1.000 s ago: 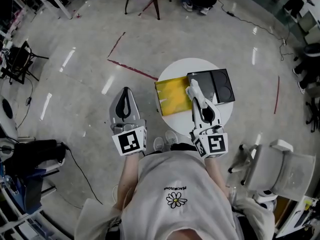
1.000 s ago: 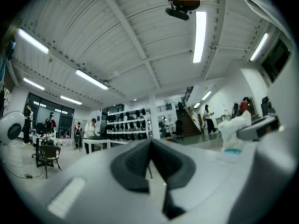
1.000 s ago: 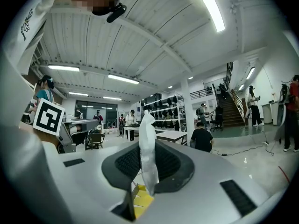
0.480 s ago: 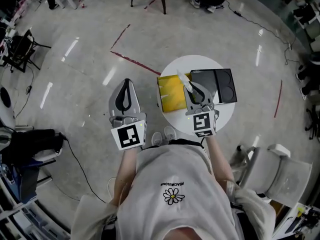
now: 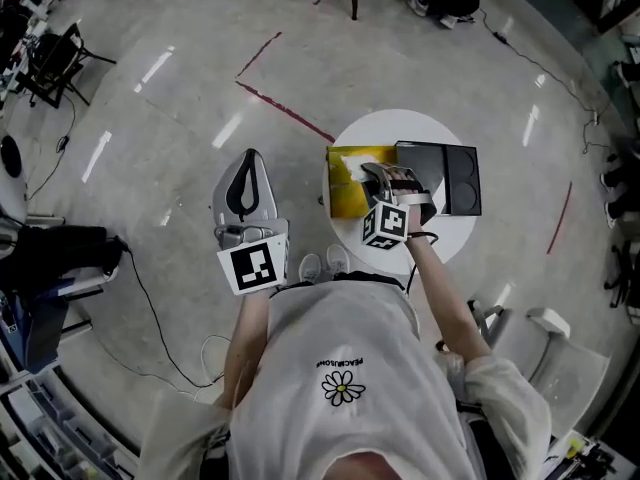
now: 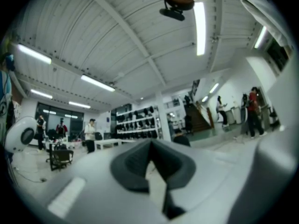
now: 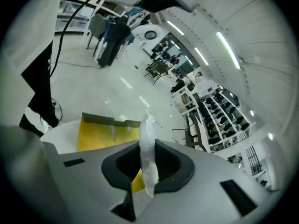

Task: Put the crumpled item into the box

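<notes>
Being pinched thinly between the narrow jaws of the right gripper [image 5: 380, 175], the crumpled item [image 7: 148, 153], seemingly over the box [image 7: 98, 132] at 9 o'clock of the table [image 5: 445, 233], could be dropped outside if released early.

A crumpled white scrap [image 7: 148, 125] is pinched in my right gripper [image 7: 147, 148]. It is thin and crinkled, stands edge-on and nearly upright at the lower centre of the right gripper view, and its top pokes past my jaw tips. Behind it and to the left lies the box [image 7: 100, 134]. The box is open-topped, yellow inside, with its flaps raised. In the head view the box [image 5: 345, 193] sits just above centre, on the left part of the round white table.
</notes>
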{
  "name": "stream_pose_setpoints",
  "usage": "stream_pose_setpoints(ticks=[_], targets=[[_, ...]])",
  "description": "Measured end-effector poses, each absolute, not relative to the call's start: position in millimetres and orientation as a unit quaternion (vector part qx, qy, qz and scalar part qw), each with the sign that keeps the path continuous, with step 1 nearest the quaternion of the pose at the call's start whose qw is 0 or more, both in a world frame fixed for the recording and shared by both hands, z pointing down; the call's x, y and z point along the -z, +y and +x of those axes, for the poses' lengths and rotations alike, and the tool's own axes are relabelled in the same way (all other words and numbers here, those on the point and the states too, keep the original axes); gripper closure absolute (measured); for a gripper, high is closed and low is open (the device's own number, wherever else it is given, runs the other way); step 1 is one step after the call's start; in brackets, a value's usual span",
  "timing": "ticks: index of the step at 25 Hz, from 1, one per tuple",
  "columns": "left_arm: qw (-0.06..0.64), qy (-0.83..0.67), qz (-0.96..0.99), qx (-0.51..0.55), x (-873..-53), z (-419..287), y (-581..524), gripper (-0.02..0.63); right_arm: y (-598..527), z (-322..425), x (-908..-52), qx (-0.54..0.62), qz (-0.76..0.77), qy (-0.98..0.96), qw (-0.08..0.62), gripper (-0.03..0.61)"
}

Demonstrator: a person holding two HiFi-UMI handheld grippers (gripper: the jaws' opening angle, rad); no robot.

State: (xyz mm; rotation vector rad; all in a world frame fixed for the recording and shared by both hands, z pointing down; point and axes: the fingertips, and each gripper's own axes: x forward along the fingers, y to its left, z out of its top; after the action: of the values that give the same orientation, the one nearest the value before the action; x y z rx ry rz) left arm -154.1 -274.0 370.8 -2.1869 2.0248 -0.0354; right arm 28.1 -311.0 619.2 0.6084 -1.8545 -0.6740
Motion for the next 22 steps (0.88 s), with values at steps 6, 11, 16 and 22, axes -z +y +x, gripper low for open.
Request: stream_pose_setpoints(ticks=[6,11,16,22], targets=[[0.078,0.694,-0.715,0.024,-378,-161,-272,0.615,-319,31,-676,0.288,0.190,-0.741,0.576,0.525],[0.078,0.706,-0.703,0.037,-381,-171,-271,0.615,-329,43,-708,0.283,0.178,-0.711,0.619,0.523],[0.084,0.711,-0.696,0.051,-384,-176,-272,0.615,-338,60,-723,0.268,0.202,-0.681,0.651,0.518],[0.081,0.712,-0.695,0.058,-385,-178,-272,0.615,-335,57,-727,0.200,0.214,-0.719,0.630,0.462]])
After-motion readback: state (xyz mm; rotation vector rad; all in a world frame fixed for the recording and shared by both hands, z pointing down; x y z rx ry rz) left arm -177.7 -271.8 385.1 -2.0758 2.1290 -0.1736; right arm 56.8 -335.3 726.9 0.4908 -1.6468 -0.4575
